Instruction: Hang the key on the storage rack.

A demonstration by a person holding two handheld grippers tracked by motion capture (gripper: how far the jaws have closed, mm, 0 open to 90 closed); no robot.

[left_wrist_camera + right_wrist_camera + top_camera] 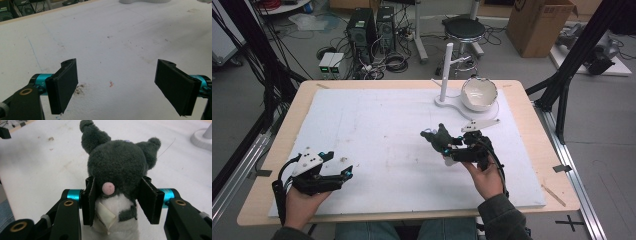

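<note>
Plush fur fills the centre of my right gripper view: a small dark grey plush toy with a white belly and a paper tag, pinched at its body by my right gripper. In the high view it sits right of centre, below the white bowl on its stand. I judge it light, soft and squashy, not fragile; the stuffed middle gives the surest hold, not the floppy ears. My left gripper, lower left, is spread wide, holding nothing.
</note>
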